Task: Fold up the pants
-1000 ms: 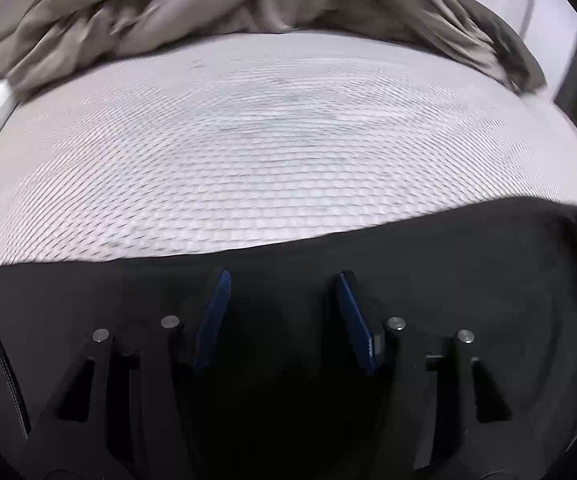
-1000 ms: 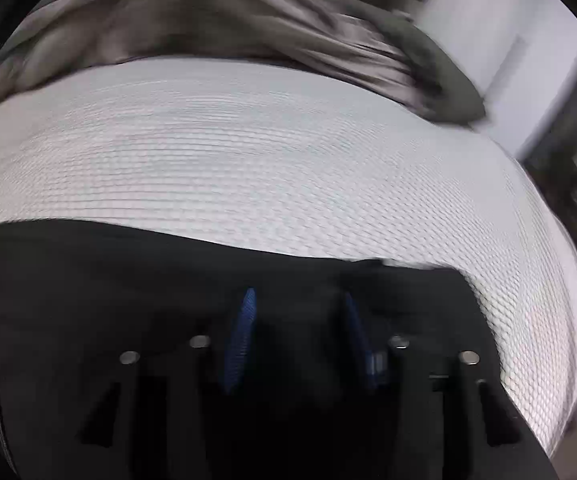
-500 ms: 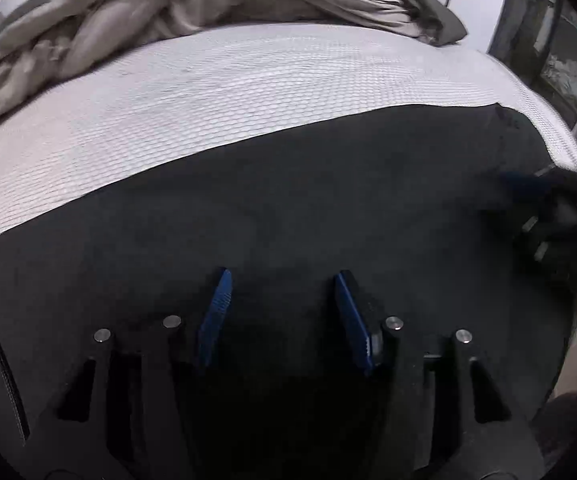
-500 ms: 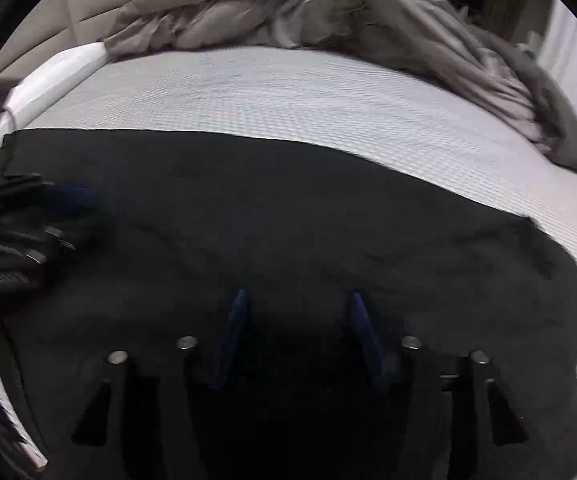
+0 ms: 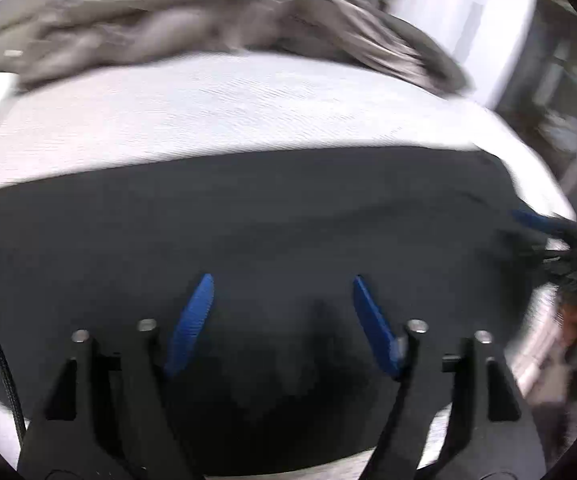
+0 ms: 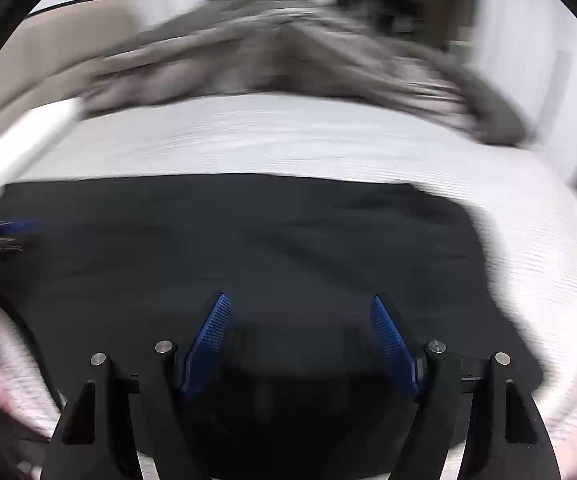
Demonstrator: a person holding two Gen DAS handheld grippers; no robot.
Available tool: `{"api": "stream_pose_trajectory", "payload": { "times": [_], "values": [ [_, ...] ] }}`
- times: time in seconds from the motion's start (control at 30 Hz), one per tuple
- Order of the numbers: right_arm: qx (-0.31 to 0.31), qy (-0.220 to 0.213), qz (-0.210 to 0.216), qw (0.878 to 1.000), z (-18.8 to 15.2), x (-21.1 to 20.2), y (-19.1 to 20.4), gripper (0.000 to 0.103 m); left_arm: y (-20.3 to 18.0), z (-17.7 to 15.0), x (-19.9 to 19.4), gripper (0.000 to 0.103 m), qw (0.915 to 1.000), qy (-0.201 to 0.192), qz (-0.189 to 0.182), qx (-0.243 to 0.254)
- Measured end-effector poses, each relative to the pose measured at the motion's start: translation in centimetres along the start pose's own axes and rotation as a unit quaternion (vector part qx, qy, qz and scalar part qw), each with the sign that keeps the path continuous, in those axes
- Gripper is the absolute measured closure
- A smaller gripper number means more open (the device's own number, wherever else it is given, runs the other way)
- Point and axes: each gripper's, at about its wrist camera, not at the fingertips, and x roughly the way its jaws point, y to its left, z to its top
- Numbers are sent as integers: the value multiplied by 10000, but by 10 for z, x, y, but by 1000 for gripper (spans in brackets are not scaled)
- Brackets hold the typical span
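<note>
Black pants (image 5: 268, 220) lie flat across a white textured bedspread (image 5: 228, 108); they also show in the right wrist view (image 6: 248, 240). My left gripper (image 5: 280, 280) hovers over the near part of the pants with its blue-padded jaws wide apart and empty. My right gripper (image 6: 300, 300) is likewise open and empty above the pants' near edge. The right gripper's blue tip shows at the right edge of the left wrist view (image 5: 536, 220), by the pants' right end. The left gripper shows at the left edge of the right wrist view (image 6: 4, 232).
A crumpled grey-brown duvet (image 5: 208, 28) is heaped at the far side of the bed, also in the right wrist view (image 6: 288, 52). A beige headboard (image 6: 48, 52) is at the far left. The bedspread (image 6: 548, 260) drops off at the right.
Both views have pulled back and turned; more white bedspread shows beyond the pants. Both grippers' jaws stand wider apart than before. The frames are motion-blurred.
</note>
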Motion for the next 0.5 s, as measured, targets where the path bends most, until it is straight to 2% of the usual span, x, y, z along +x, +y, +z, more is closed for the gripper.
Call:
{"api": "stream_pose_trajectory", "payload": {
  "times": [0.03, 0.07, 0.1, 0.17, 0.2, 0.23, 0.3, 0.4, 0.43, 0.5],
  "values": [
    [-154, 124, 127, 9997, 1, 13, 14, 29, -9, -2, 8, 30, 9997, 129, -135, 127],
    [-373, 301, 12, 9989, 0, 30, 27, 29, -21, -9, 19, 30, 9985, 287, -45, 458],
    [-600, 385, -126, 9974, -3, 38, 33, 29, -28, -17, 20, 30, 9968, 280, 187, 728],
    [-1058, 278, -404, 9932, -11, 37, 24, 28, -23, -25, 12, 28, 9943, 210, 237, 1018],
    [-1069, 239, -553, 9924, -18, 31, 10, 27, -18, -27, 8, 27, 9942, 208, 247, 1028],
    [-976, 233, -766, 9920, -26, 26, -8, 25, -3, -30, 0, 26, 9941, 215, 330, 1006],
    [-395, 276, -1499, 9875, -38, 18, -61, 23, 44, -29, -14, 25, 9943, 205, 676, 795],
    [377, 138, -1771, 9834, -47, 2, -115, 24, 98, -34, -35, 25, 9924, 94, 1165, 395],
    [397, 74, -1819, 9825, -48, -4, -118, 24, 113, -36, -42, 25, 9906, 64, 1340, 276],
    [352, -76, -1713, 9846, -42, -10, -108, 23, 136, -43, -57, 25, 9904, -7, 1384, 33]
  ]
}}
